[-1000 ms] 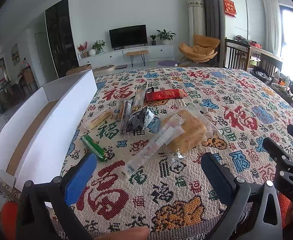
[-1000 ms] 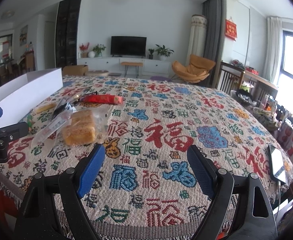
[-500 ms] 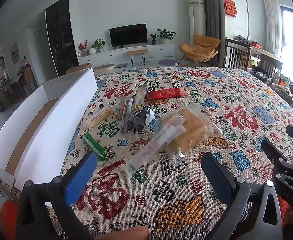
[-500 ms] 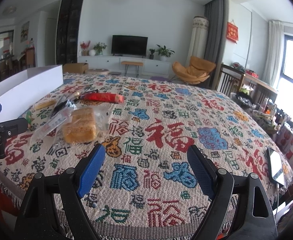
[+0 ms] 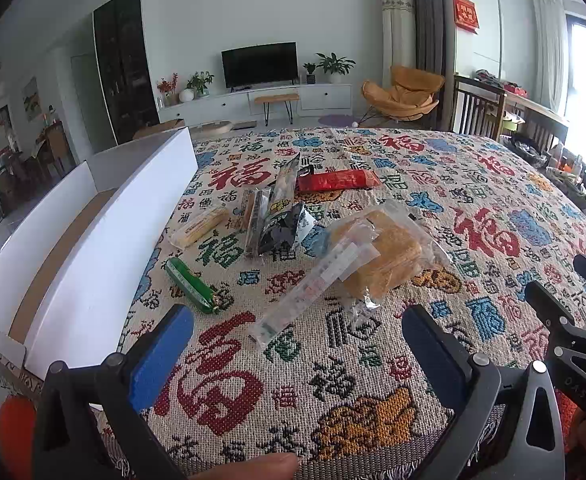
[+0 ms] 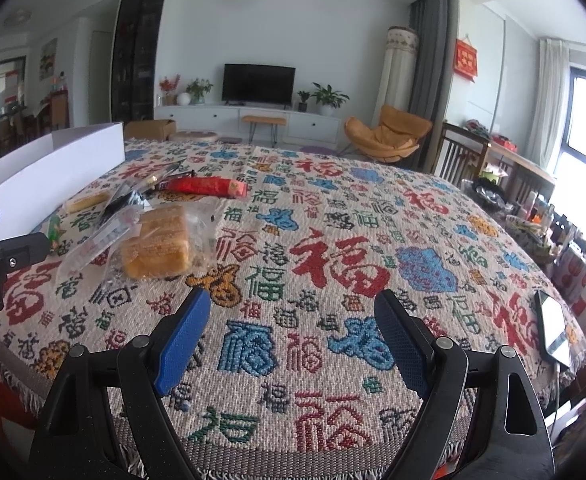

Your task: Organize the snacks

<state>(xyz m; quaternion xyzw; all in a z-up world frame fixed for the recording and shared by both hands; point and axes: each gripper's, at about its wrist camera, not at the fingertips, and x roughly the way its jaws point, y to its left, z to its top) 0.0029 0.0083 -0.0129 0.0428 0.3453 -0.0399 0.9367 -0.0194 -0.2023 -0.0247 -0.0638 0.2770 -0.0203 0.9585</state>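
I am holding both grippers above the near edge of a table covered by a woven cloth [image 5: 373, 380] patterned with red, blue and green Chinese characters. My left gripper [image 5: 297, 332] is gaping wide, gripping nothing; my right gripper [image 6: 289, 320] is also spread wide and empty. The snacks are lying clustered ahead of the left gripper: a clear bag of golden cakes [image 5: 385, 256], a long transparent packet [image 5: 313, 292], a green stick wrapper [image 5: 191, 286], a black pouch [image 5: 281, 228], a pale yellow bar [image 5: 201, 226] and a red packet [image 5: 337, 180]. A white cardboard box [image 5: 105, 248] is standing open along the left side.
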